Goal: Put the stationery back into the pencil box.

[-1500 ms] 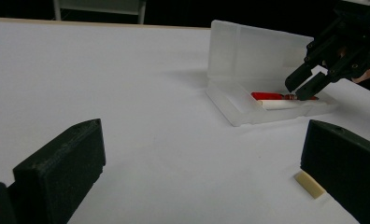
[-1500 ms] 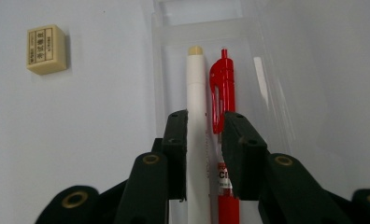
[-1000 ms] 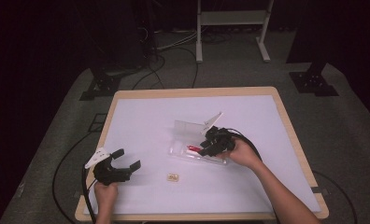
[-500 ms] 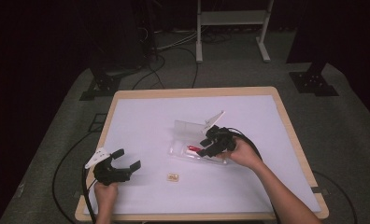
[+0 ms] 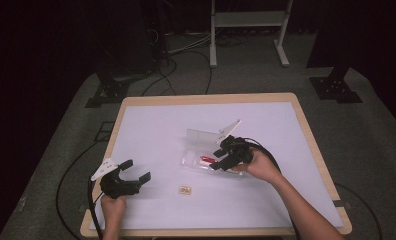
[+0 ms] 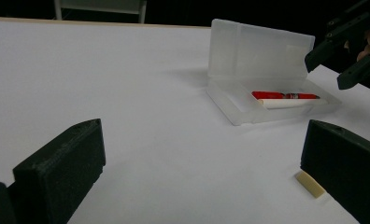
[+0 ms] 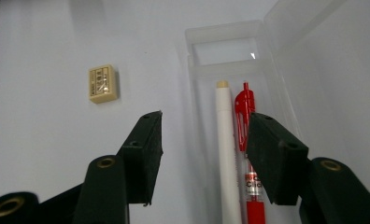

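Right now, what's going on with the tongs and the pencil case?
Both tongs open, empty. Right tongs over open pencil case; red pen, white pen inside. Eraser outside.

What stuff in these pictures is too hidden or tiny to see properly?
- Writing on the small eraser: too small and blurred to read in the right gripper view.
- Lower ends of the red pen and white pen: cut off by the bottom edge, and the right gripper jaw covers part of the red one.
- Pens inside the clear case: the high view shows just a red speck, half under that gripper.
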A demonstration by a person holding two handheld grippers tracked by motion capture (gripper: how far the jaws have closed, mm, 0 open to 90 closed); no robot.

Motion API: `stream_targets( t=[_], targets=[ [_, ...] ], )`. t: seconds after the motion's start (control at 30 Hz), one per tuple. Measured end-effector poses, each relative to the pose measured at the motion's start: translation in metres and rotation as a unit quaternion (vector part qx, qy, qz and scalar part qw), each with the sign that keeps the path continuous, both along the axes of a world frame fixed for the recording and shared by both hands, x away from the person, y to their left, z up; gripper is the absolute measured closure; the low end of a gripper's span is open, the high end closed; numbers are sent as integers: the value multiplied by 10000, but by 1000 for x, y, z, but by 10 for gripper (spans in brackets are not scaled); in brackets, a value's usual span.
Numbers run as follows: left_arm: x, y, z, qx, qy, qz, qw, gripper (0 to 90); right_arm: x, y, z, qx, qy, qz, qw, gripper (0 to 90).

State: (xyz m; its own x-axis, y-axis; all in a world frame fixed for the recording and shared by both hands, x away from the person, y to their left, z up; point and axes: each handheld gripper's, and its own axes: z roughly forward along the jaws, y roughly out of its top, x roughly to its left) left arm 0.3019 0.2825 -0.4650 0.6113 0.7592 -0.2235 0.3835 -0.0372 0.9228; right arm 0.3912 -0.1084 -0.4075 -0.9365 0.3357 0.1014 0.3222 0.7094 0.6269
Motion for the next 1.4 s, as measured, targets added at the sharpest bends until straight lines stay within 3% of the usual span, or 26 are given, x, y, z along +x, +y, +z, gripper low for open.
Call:
stream_targets(
  t=[0.87, 1.4],
  targets=[
    [0, 0, 0, 10, -3, -6, 10000, 0, -24, 19, 6, 87, -55, 394, 9992, 406],
    [0, 0, 0, -4, -8, 0, 10000, 0, -36, 37, 1, 70, 37, 677, 9977, 388]
  ],
)
